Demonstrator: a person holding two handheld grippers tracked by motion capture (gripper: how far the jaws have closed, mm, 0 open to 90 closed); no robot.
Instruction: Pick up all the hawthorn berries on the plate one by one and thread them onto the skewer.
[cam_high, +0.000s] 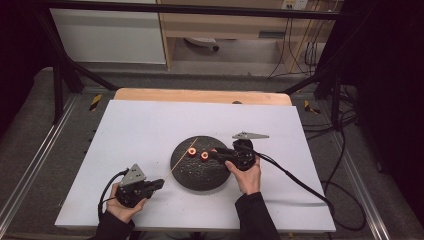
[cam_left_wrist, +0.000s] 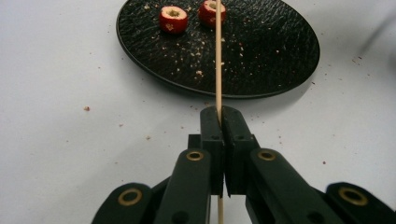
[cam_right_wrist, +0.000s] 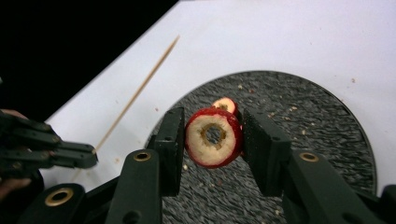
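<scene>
Two hands reach in from six o'clock over the white table. The round, pebbled black plate sits mid-table. The left gripper, at the plate's eight o'clock, is clamped on a thin wooden skewer. The right gripper, entering from three o'clock, pinches a cored red fruit ring; another ring lies at ten o'clock.

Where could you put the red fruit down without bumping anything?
The near half of the black plate is bare. The white table beyond and left of it is bare too. It is crowded where the skewer crosses beside the other fruit piece.
</scene>
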